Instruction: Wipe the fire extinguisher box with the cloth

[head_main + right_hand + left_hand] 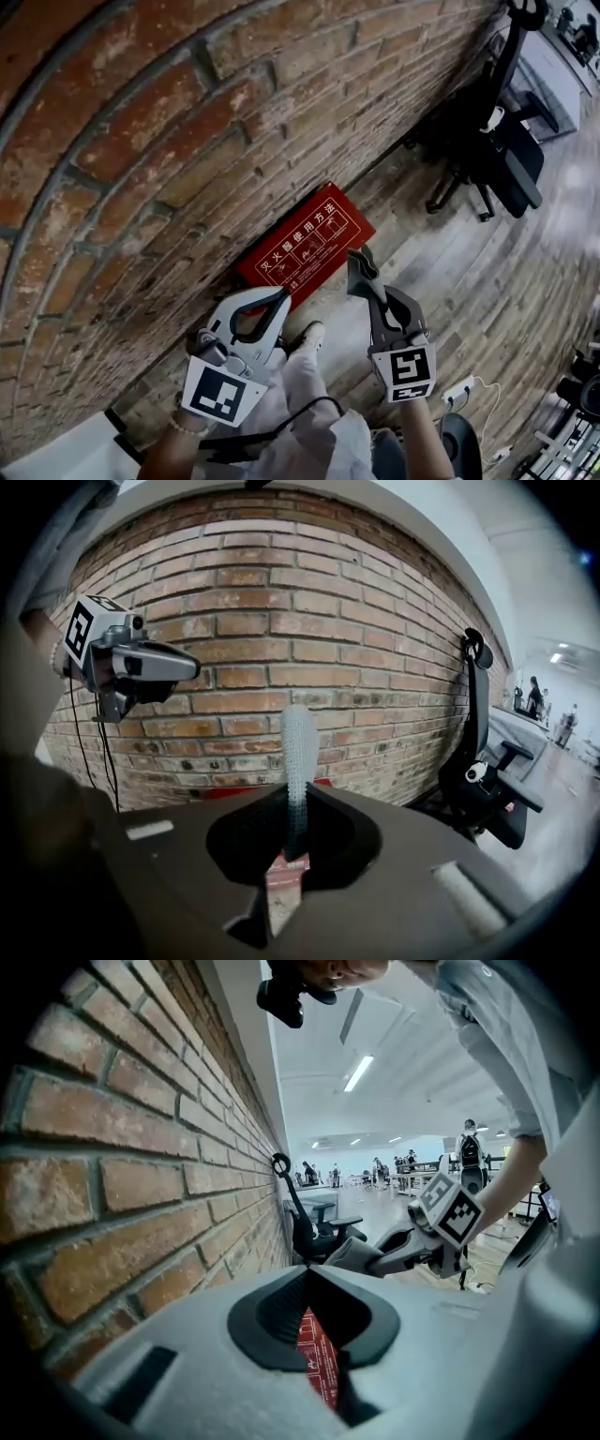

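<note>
The red fire extinguisher box [305,246] lies on the floor against the foot of the brick wall. My right gripper [361,270] hovers just in front of the box's right part, shut on a grey cloth [358,266]. In the right gripper view the cloth [298,747] stands up as a narrow strip between the shut jaws, with a strip of the box [234,789] behind it. My left gripper [281,298] hangs near the box's front edge, shut with nothing in it. Through its closed jaws a piece of the box [321,1358] shows.
The brick wall [141,169] fills the left side. A black office chair [497,141] stands to the right along the wall. A white power strip [457,389] with its cable lies on the wood floor at lower right. The person's shoe [305,337] is below the box.
</note>
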Motion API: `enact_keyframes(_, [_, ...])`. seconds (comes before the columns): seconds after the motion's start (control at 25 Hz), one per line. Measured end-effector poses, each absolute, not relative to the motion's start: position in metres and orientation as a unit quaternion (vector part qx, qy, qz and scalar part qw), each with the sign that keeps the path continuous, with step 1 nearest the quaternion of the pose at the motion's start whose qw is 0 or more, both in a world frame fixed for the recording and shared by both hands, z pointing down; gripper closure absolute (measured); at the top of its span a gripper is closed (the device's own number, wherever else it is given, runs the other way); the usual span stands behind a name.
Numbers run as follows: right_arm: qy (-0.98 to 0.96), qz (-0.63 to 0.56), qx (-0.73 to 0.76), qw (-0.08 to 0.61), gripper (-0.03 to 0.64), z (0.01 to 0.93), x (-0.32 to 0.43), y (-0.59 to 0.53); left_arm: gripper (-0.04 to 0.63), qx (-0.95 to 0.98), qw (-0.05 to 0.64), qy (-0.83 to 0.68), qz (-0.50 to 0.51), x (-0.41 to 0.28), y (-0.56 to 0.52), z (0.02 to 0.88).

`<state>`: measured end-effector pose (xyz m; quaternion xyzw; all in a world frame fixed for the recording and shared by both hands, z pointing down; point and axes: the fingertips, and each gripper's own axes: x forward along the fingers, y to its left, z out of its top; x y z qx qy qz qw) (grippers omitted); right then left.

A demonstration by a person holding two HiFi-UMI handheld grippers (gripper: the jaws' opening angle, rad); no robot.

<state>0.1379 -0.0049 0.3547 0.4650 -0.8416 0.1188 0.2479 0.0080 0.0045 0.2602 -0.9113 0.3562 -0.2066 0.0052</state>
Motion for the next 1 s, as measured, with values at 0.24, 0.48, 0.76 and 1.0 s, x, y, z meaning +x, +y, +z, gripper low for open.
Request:
enact_keyframes(0.24, [-0.841, 0.109, 0.460, 0.263, 0.598, 0.394, 0.140, -0.045, 0.597, -0.911, -0.017, 0.357, -0.204, 0.009, -0.015, 0.305])
enact_keyframes(0.48, [-0.845, 0.078, 0.449, 0.279, 0.598, 0.420, 0.131, -0.087, 0.597, -0.907, -0.029, 0.369, -0.201, 0.010, -0.040, 0.333])
enact_keyframes(0.76, [-0.842, 0.046, 0.441, 0.306, 0.598, 0.453, 0.129, -0.139, 0.597, -0.901, -0.038, 0.378, -0.208, 0.009, -0.054, 0.366])
enact_keyframes(1.0, [-0.831, 0.035, 0.438, 0.341, 0.598, 0.485, 0.132, -0.171, 0.597, -0.892, -0.047, 0.400, -0.207, -0.004, -0.065, 0.378])
